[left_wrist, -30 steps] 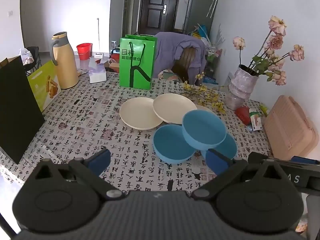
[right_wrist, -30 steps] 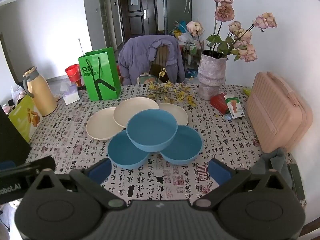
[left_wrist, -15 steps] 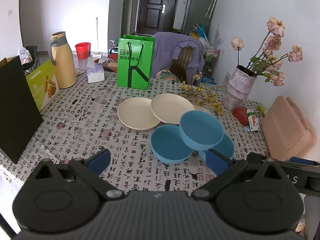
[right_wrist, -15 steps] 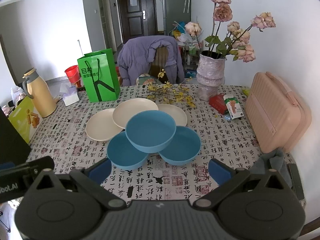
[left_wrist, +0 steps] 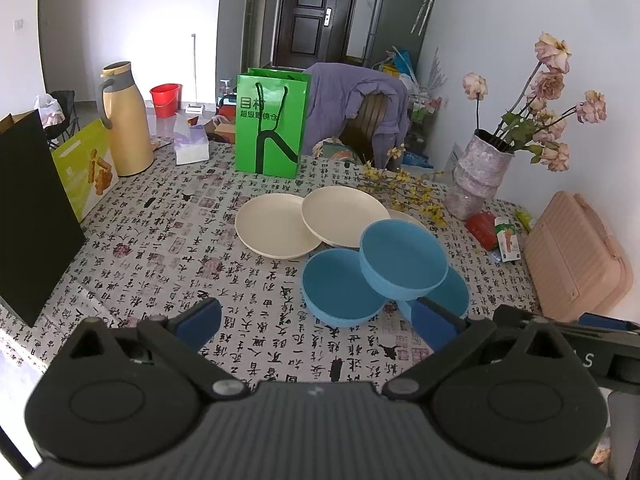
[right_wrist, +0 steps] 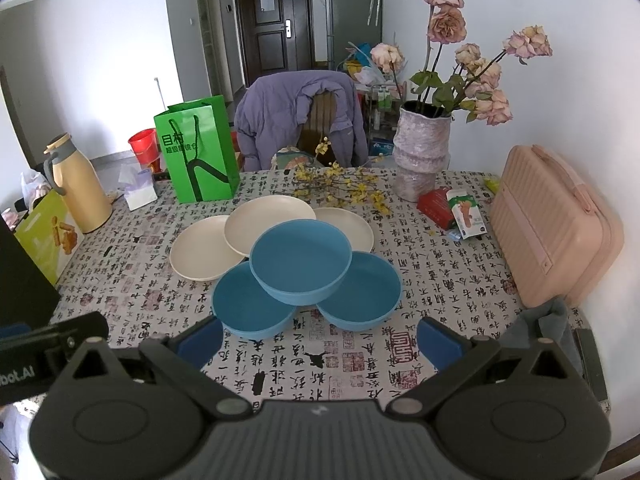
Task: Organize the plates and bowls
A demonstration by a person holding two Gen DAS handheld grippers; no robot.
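Three blue bowls sit mid-table: a left bowl, a right bowl, and a top bowl resting tilted on both. Behind them lie three cream plates, overlapping: left plate, middle plate, right plate. In the left wrist view the top bowl leans over the left bowl, with the plates beyond. My left gripper is open, short of the bowls. My right gripper is open too, just in front of the bowls, holding nothing.
A green paper bag, a tan thermos and a yellow-green box stand left and back. A vase of dried roses, small cartons and a pink case fill the right side. A chair with a purple jacket stands behind the table.
Both views have shifted slightly, so the bowls and plates sit a touch lower and nearer the left gripper. Nothing on the table has moved; both grippers stay open.
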